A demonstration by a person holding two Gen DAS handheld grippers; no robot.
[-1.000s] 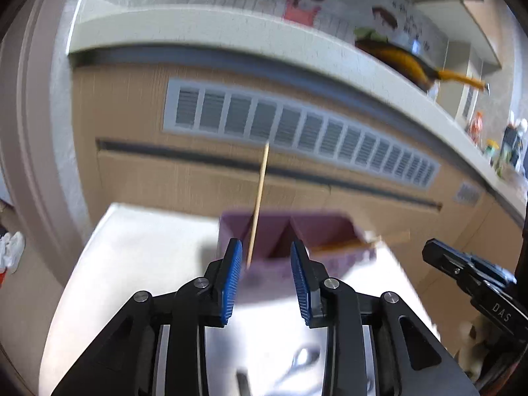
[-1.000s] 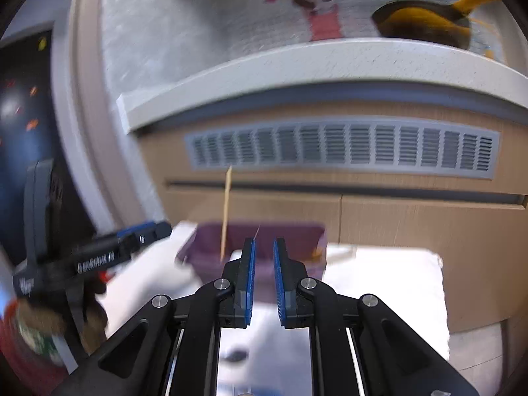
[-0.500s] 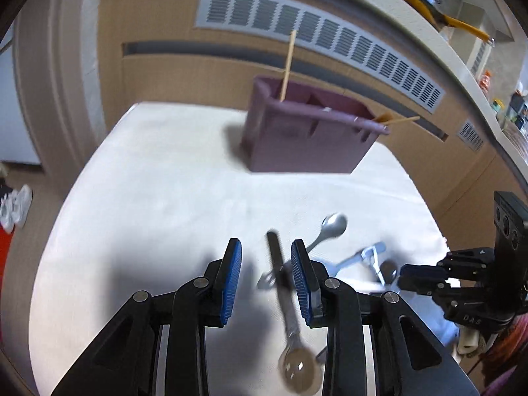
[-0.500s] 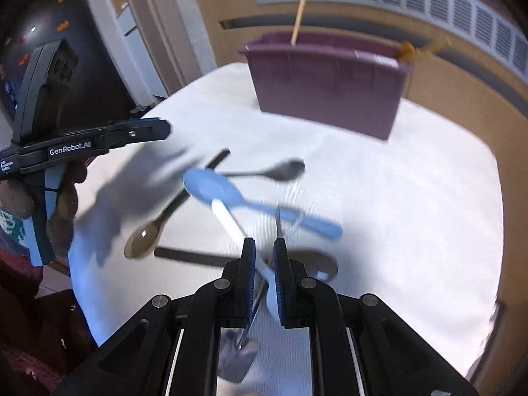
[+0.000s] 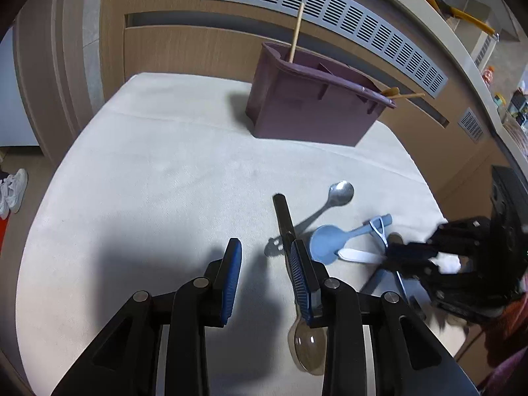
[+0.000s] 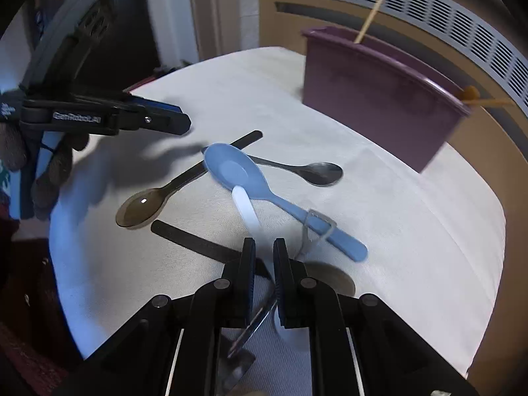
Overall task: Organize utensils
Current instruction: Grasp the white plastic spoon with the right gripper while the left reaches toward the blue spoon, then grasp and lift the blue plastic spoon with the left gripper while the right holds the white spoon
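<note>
The blue spoon (image 6: 237, 171) lies near the tabletop's (image 6: 412, 231) middle, bowl toward the left edge, handle toward the right. The purple box (image 6: 379, 99) stands by the far edge. The left gripper (image 5: 265, 274) is wide apart, empty. The right gripper's (image 6: 264, 257) jaws are almost together, empty.

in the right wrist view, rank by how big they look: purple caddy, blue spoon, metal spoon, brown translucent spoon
1. purple caddy, clearly largest.
2. blue spoon.
3 and 4. brown translucent spoon and metal spoon look too alike to rank; both are partly hidden under the blue spoon.
</note>
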